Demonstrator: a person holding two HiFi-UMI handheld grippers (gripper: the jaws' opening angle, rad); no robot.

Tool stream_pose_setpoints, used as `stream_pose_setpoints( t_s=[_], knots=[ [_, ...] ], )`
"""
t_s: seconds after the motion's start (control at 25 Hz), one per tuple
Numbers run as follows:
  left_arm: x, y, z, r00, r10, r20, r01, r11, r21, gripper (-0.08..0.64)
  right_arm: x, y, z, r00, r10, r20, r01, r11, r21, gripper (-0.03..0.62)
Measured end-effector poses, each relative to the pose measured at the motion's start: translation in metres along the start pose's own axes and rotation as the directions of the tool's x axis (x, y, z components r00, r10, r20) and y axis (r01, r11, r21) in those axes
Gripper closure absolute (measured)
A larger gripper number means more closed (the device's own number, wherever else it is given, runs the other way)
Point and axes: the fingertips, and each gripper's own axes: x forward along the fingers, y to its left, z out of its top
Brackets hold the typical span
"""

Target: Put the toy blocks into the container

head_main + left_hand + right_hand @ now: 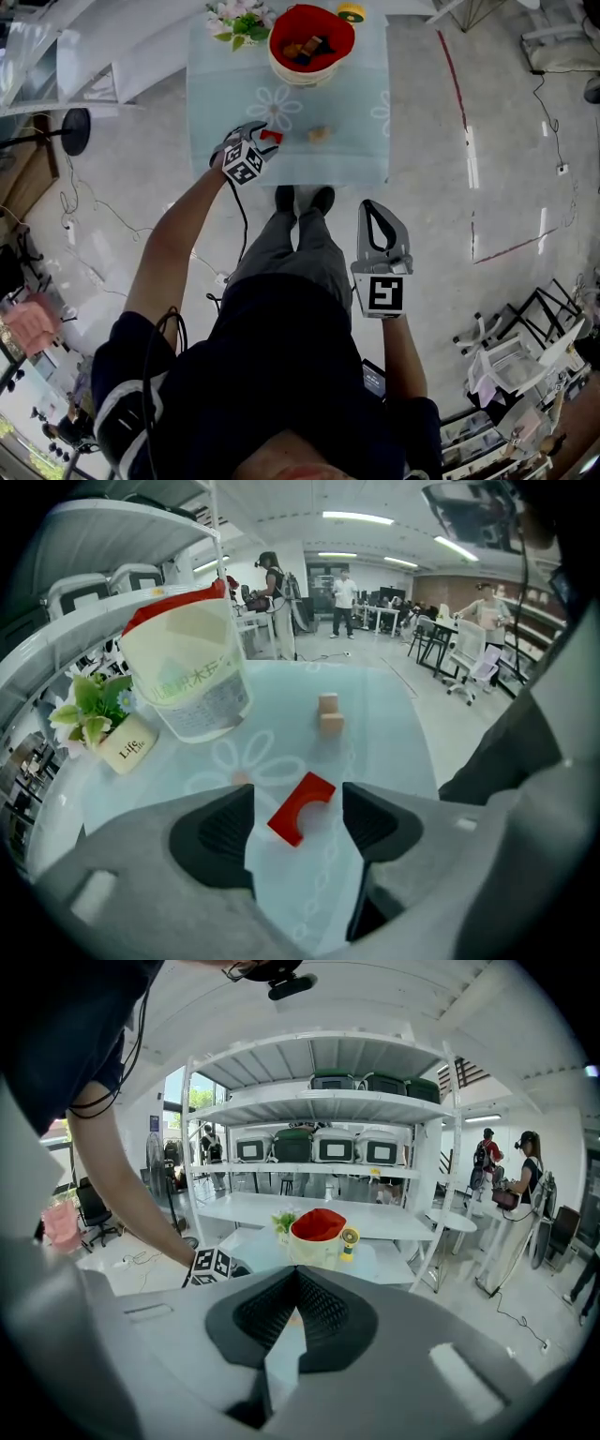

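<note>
A red arch block (302,807) lies on the pale blue glass table (356,155). My left gripper (298,799) is lowered over it, open, one jaw on each side of the block, and neither pad visibly presses on it. In the head view the left gripper (255,141) sits beside the red block (271,137). A plain wooden block (329,714) rests further along the table (319,135). The red-lined cream container (311,42) stands at the table's far side (187,672) with several blocks inside. My right gripper (372,208) hangs off the table, shut and empty (298,1279).
A small flower pot (112,733) stands left of the container, and a yellow mini fan (352,11) to its right. The person's shoes (300,199) are at the table's near edge. White shelves with boxes (319,1147) stand behind the table.
</note>
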Motion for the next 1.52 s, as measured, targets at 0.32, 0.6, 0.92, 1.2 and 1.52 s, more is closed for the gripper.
stream_pose_setpoints(
  t_s=[0.32, 0.6, 0.92, 1.2, 1.52],
  knots=[
    [0.016, -0.006, -0.011, 0.995, -0.054, -0.088, 0.061, 0.995, 0.076, 0.313, 0.002, -0.003, -0.003, 1.000, 0.002, -0.011, -0.001, 1.000, 0.012, 0.595],
    [0.021, -0.005, -0.015, 0.983, -0.107, -0.147, 0.129, 0.980, 0.150, 0.341, 0.006, -0.006, -0.010, 0.999, 0.004, -0.033, -0.003, 0.999, 0.035, 0.597],
    [0.033, -0.001, -0.030, 0.954, -0.122, -0.275, 0.197, 0.944, 0.264, 0.407, 0.010, -0.007, -0.011, 0.999, 0.007, -0.037, -0.006, 0.999, 0.036, 0.595],
    [0.033, -0.004, -0.028, 0.951, -0.134, -0.278, 0.217, 0.932, 0.291, 0.420, 0.011, -0.009, -0.014, 0.999, 0.007, -0.047, -0.005, 0.999, 0.038, 0.595],
    [0.029, -0.002, -0.026, 0.955, -0.137, -0.263, 0.203, 0.948, 0.244, 0.453, 0.013, -0.008, -0.014, 0.998, 0.013, -0.054, -0.011, 0.999, 0.031, 0.597]
  ],
)
